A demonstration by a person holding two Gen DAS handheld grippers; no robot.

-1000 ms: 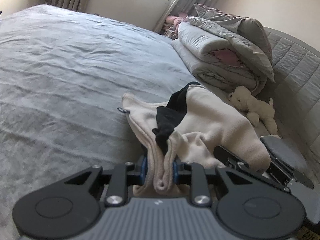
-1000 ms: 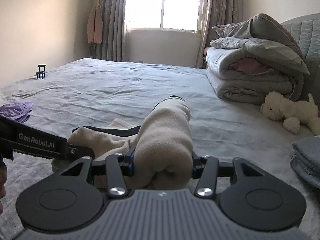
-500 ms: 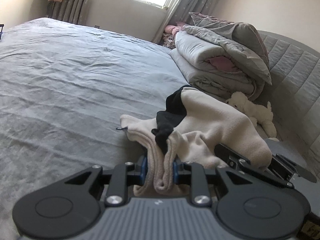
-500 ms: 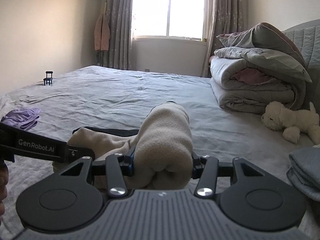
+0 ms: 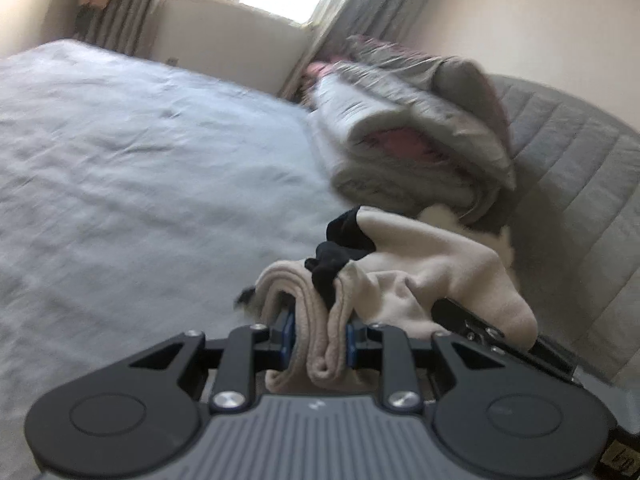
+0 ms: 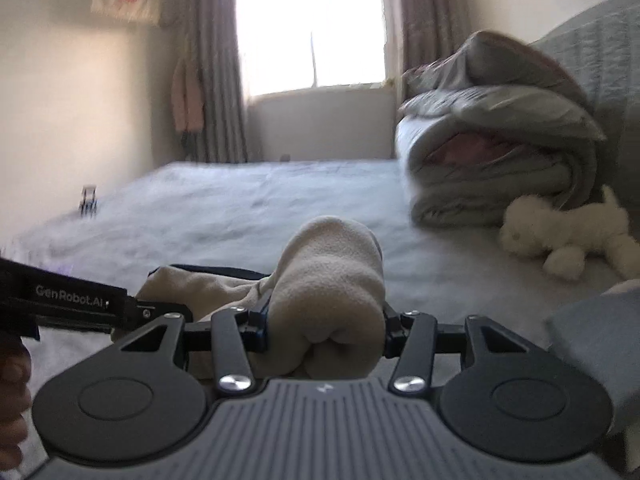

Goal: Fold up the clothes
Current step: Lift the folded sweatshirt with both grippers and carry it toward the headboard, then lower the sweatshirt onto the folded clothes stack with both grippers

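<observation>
Spreading across both views lay the bed point(image 6: 248, 208), its grey sheet wrinkled and reaching back to the wall under the bright window point(image 6: 312, 36); a quilted grey headboard point(image 5: 568, 168) ran along the bed's right edge; against that headboard, toward the bed's far right corner, sat a folded grey duvet point(image 6: 496, 152) with a pink lining showing in its folds; just in front of the duvet, near the right edge, lay a white plush toy point(image 6: 560, 236), touching the sheet and apart from the garment; at the near right edge a folded grey cloth point(image 6: 592, 344) showed blurred in the right wrist view; far off by the bed's left edge stood a tiny dark chair-like object point(image 6: 89, 200), too small to tell more.

The cream fleece garment point(image 5: 424, 272), with a black lining point(image 5: 340, 248) bunched at its top, hung between the two tools over the near part of the bed; whether any of it touched the sheet could not be told; the left gripper point(image 5: 318, 338) was clenched on a narrow folded edge of it, the layers pressed between the blue pads; the right gripper point(image 6: 324, 332) grasped a thick rolled bundle of the same fleece, its jaws standing wider around the roll; the left tool's black arm crossed the lower left of the right wrist view, with part of a hand point(image 6: 12, 396) at that picture's left edge.
</observation>
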